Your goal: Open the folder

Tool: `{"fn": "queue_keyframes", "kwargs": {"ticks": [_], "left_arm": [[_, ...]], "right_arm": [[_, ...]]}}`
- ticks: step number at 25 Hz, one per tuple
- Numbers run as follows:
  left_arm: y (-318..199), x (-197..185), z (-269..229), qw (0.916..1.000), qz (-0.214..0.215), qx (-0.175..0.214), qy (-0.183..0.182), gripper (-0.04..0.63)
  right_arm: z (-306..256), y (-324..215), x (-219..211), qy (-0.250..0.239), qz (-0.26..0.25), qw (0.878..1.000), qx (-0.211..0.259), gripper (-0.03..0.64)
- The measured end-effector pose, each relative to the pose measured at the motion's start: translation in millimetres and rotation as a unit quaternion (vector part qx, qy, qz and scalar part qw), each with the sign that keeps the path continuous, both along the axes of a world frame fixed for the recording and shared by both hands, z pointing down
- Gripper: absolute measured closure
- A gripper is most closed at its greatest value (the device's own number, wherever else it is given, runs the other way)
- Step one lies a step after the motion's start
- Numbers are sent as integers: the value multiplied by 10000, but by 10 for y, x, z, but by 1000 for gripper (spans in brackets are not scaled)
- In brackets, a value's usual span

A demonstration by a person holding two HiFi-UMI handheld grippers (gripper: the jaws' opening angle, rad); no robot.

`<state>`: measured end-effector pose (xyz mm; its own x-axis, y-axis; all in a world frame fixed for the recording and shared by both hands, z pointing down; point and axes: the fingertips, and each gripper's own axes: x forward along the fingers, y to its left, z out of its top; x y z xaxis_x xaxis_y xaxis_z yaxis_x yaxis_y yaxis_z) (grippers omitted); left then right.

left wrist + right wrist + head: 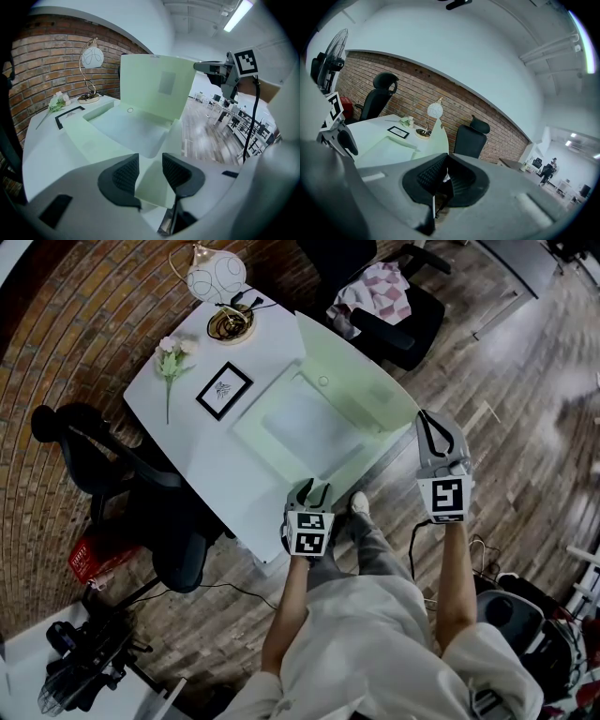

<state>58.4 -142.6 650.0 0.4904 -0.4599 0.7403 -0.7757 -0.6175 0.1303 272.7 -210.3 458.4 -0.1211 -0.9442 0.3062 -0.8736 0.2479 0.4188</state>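
A pale green folder lies open on the white table. Its cover stands upright above the base. My right gripper is shut on the cover's upper corner; from the left gripper view that gripper shows at the top right. In its own view the right gripper has its pads together and the cover runs edge-on ahead. My left gripper sits at the folder's near edge. Its jaws stand apart with a green flap between them, not pinched.
At the table's far end stand a lamp, a black picture frame and flowers. A black chair stands at the left. Another chair carries a checked cloth behind the table. A cable and red box lie on the floor.
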Motion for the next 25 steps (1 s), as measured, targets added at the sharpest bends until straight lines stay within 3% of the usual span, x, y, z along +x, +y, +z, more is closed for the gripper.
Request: {"fn": "queue_keyframes", "kwargs": {"ticks": [25], "left_arm": [[30, -8, 34, 10000, 3, -20, 4, 439]], "right_arm": [[1, 22, -42, 102, -47, 9999, -6, 609]]}}
